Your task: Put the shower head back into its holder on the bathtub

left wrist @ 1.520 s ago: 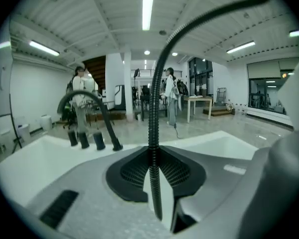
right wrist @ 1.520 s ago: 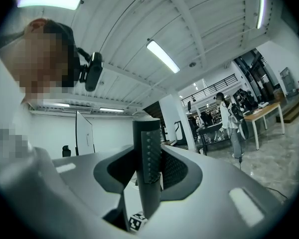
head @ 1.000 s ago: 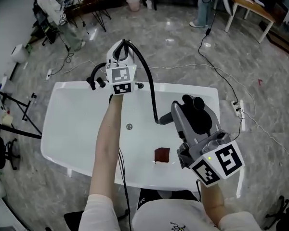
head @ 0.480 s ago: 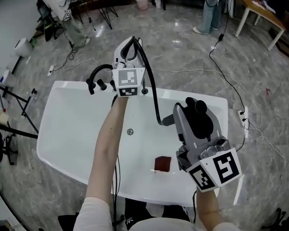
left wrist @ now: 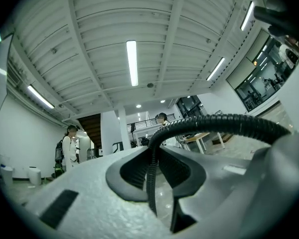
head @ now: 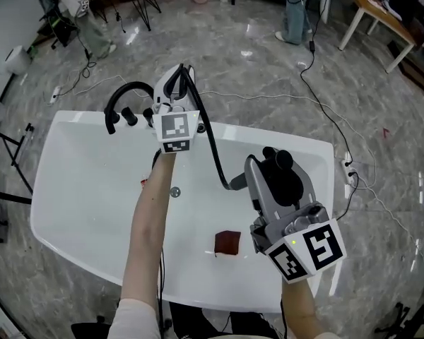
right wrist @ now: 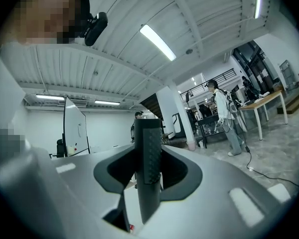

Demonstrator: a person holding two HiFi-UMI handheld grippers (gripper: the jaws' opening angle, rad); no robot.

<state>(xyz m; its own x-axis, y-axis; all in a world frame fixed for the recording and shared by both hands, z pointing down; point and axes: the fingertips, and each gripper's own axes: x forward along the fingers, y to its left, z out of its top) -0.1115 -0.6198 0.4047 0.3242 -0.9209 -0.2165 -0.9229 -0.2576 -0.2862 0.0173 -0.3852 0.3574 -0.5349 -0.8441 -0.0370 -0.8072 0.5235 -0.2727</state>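
Two grippers hold the shower set over a white bathtub

Head view: the left gripper (head: 180, 76) is over the bathtub's (head: 78, 127) far rim, just beside the black faucet (head: 121, 99). The right gripper (head: 263, 167) holds the black shower head (head: 277, 157) over the tub's right half. The black hose (head: 212, 147) runs between the grippers. A red-brown square (head: 227, 243) lies near the tub's near edge. Left gripper view: the jaws stand narrow, pinching the ribbed hose. Right gripper view: the jaws stand wider, clamped on the upright shower head handle.
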